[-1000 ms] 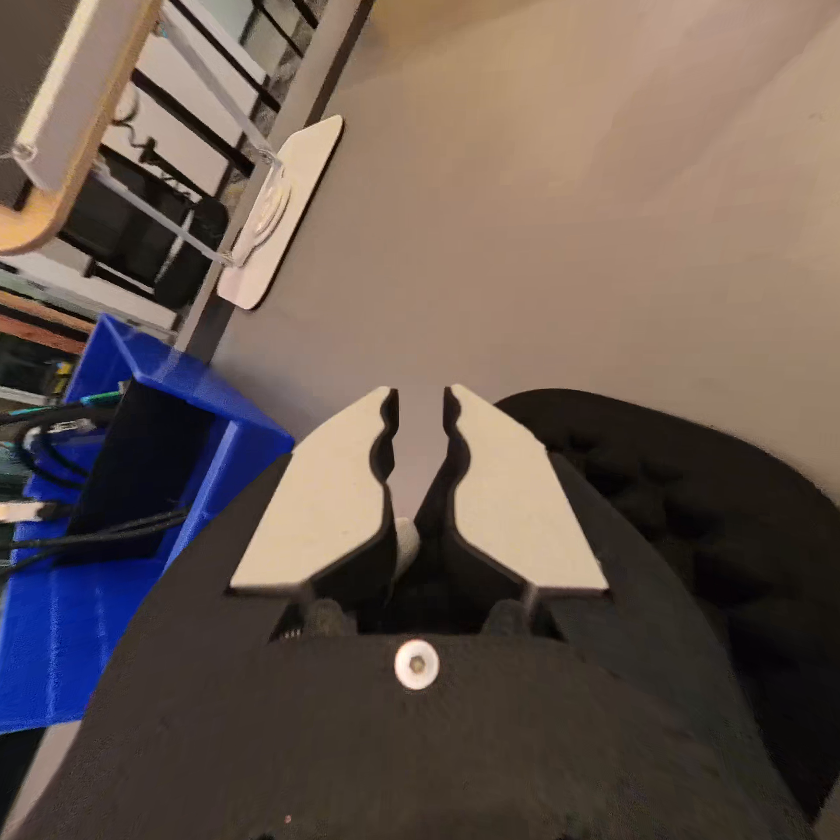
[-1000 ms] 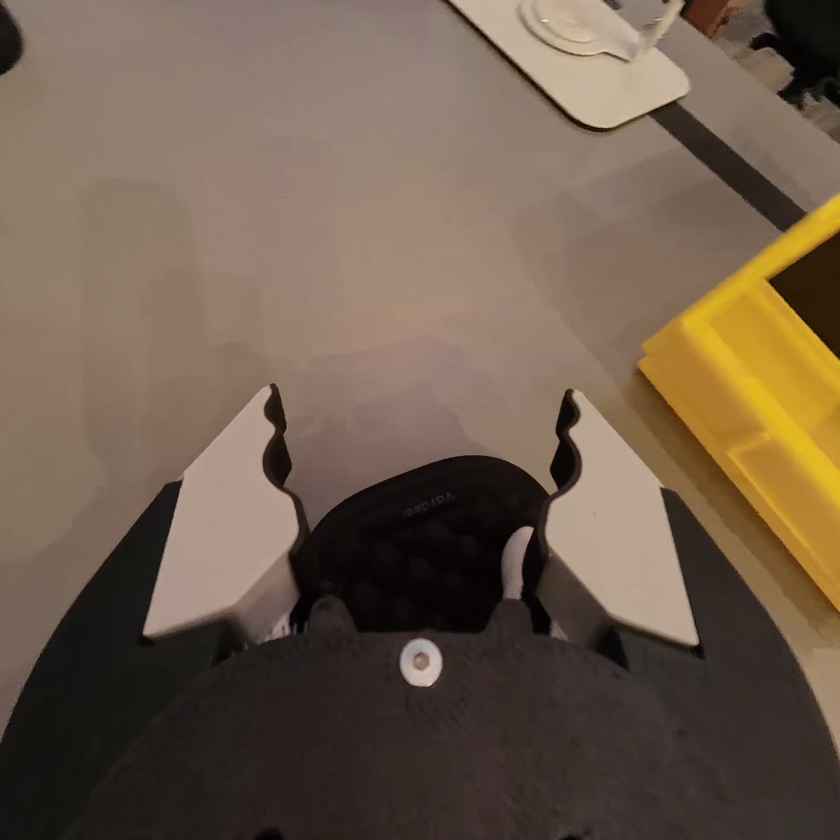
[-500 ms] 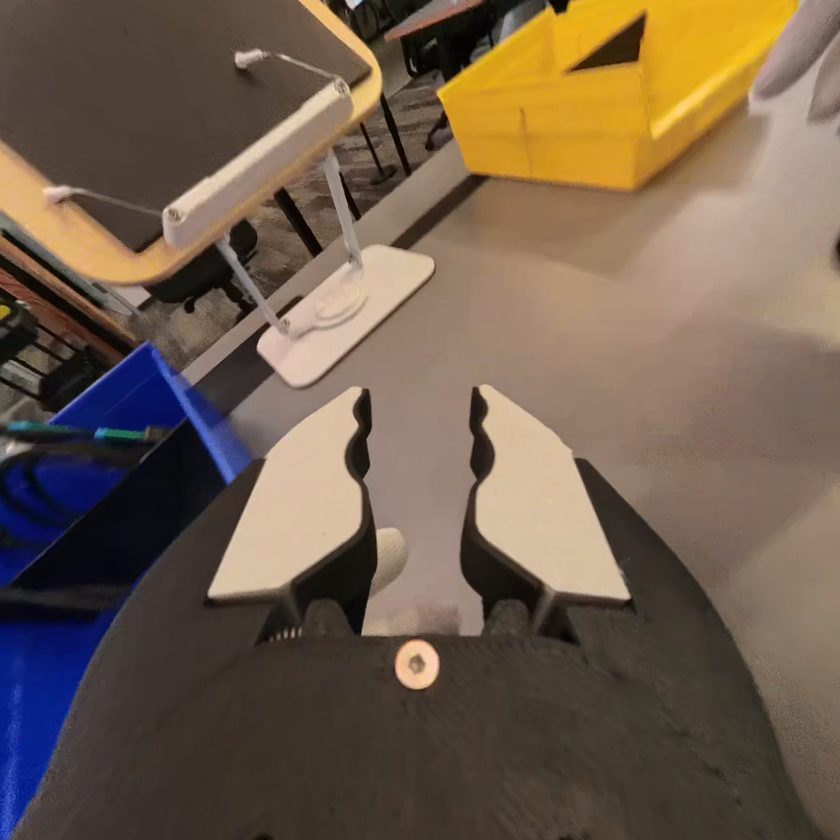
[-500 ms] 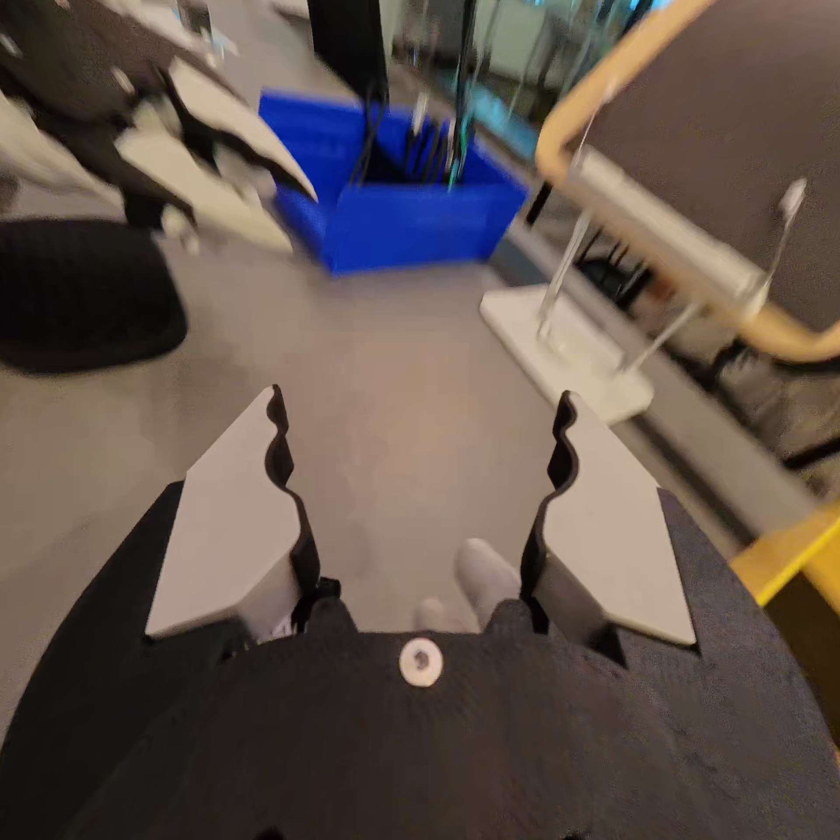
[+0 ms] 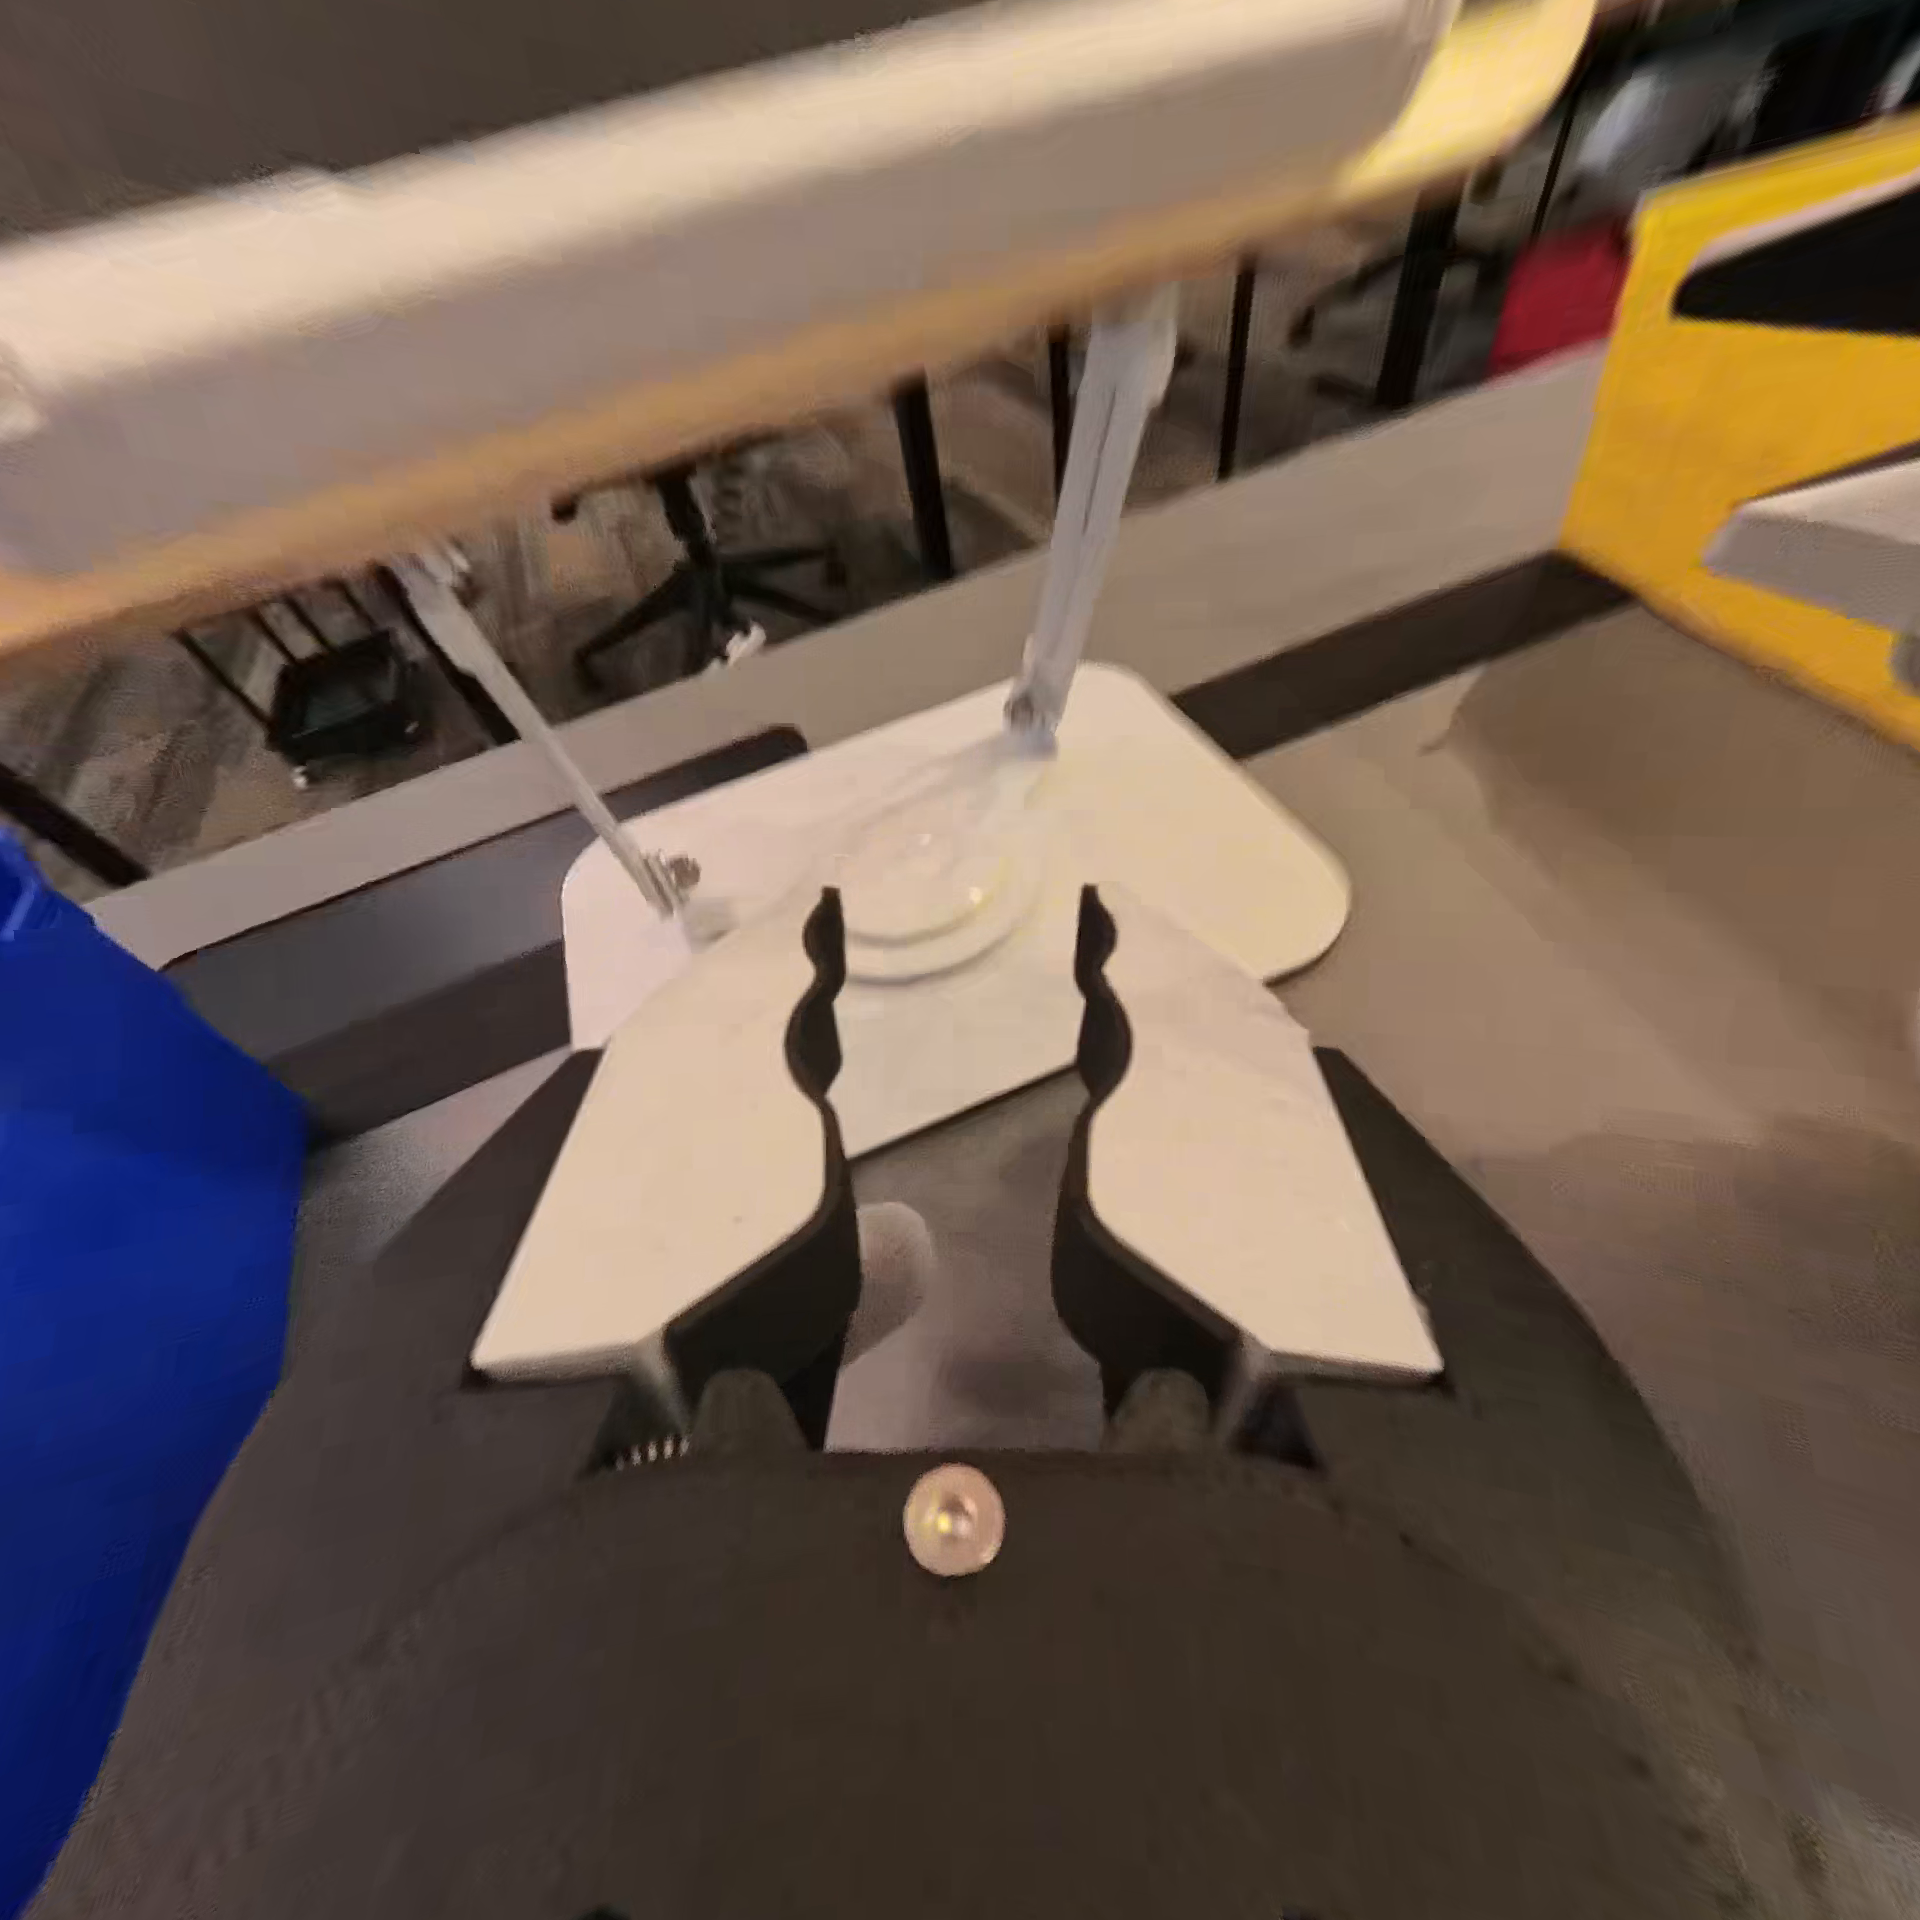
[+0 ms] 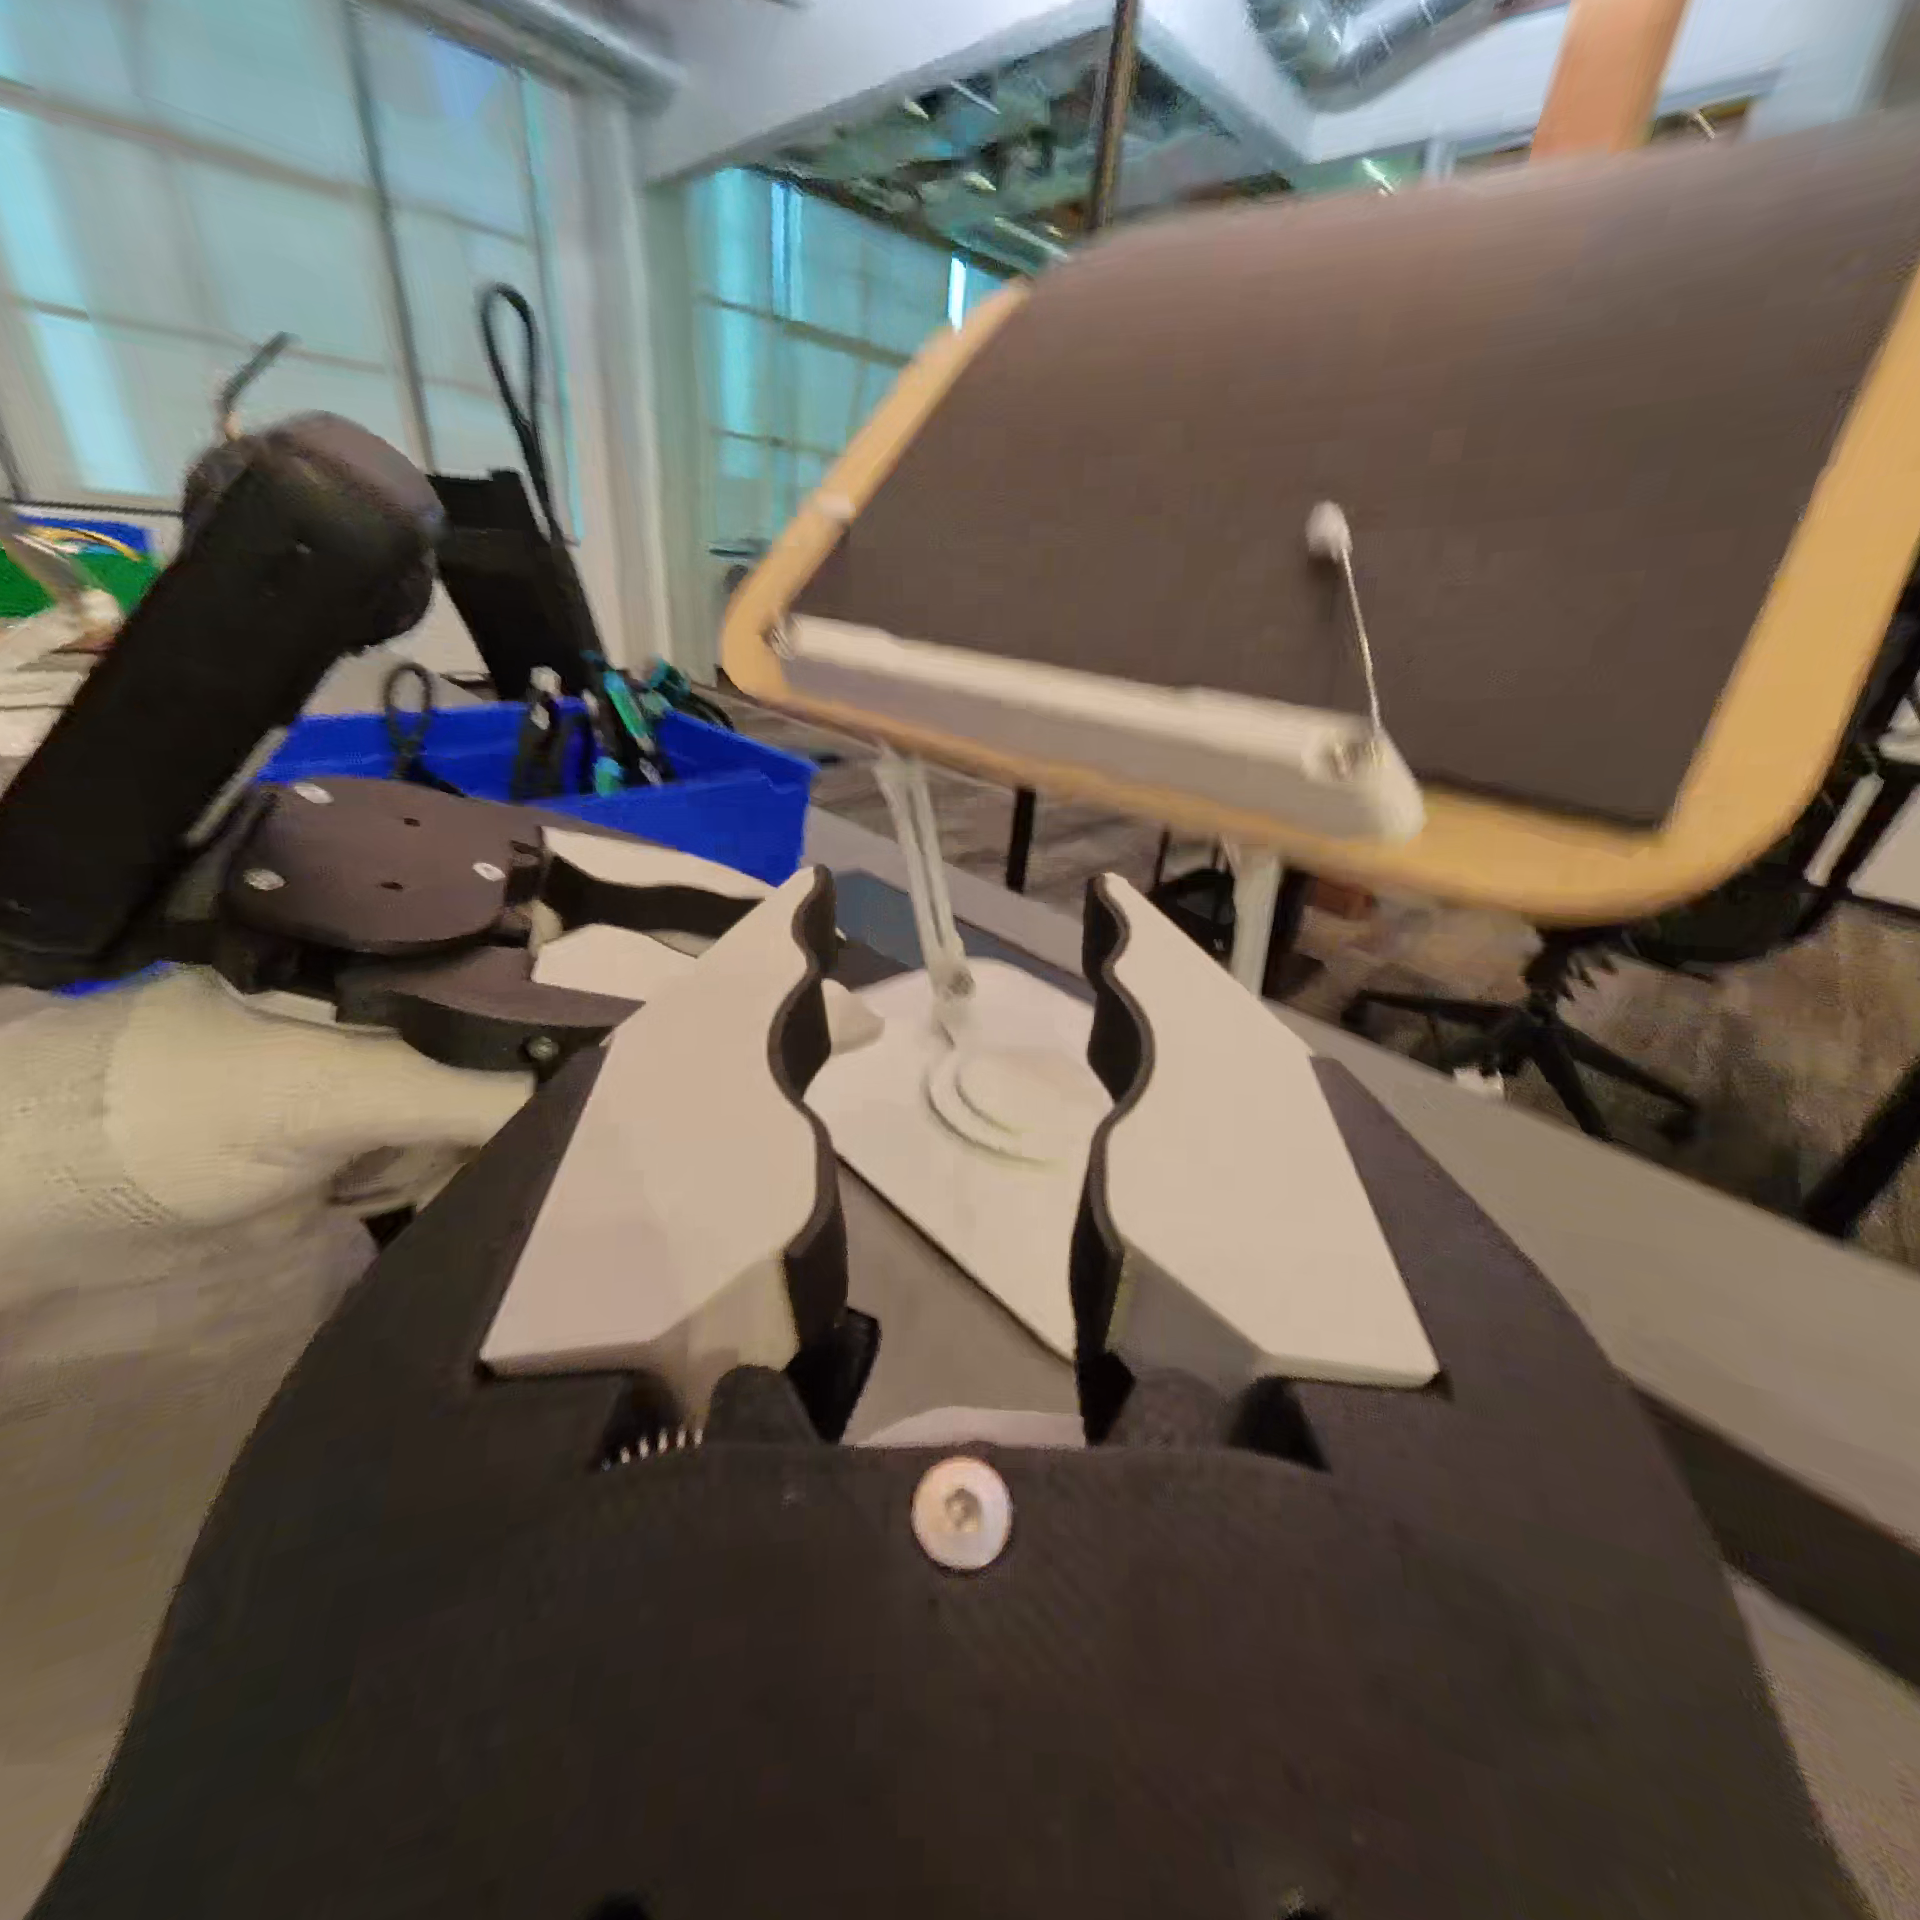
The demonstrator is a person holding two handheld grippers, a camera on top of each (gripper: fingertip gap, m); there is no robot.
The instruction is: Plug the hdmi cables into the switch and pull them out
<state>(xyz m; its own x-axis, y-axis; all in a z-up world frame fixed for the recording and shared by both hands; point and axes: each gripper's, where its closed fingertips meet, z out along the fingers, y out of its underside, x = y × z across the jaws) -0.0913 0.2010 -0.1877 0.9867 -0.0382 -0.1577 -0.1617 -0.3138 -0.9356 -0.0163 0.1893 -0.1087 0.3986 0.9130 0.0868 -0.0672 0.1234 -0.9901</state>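
My left gripper (image 5: pixel 951 914) is open and empty, low over the grey table (image 5: pixel 1558 1039), and points at the white base (image 5: pixel 1164 831) of a stand. My right gripper (image 6: pixel 956 894) is open and empty and points at the same base (image 6: pixel 977 1122) from the other side. The left gripper (image 6: pixel 665 920) also shows at the left of the right wrist view, held by a white-gloved hand (image 6: pixel 156 1122). Black cables (image 6: pixel 623 717) with teal ends stand in a blue bin (image 6: pixel 727 800) beside a black box (image 6: pixel 520 592). I cannot pick out the switch.
A tilted dark board with a tan rim (image 6: pixel 1351 540) sits on the stand, above and ahead of both grippers, and fills the top of the left wrist view (image 5: pixel 623 260). A yellow bin (image 5: pixel 1714 436) is at the right, the blue bin (image 5: pixel 104 1195) at the left. Chairs stand past the table edge. The gap from one gripper's tips to the other's is roughly 11 cm.
Both views have swung up from the table towards the stand. The left jaws have opened wider. The right jaws have narrowed. The two grippers have come closer together.
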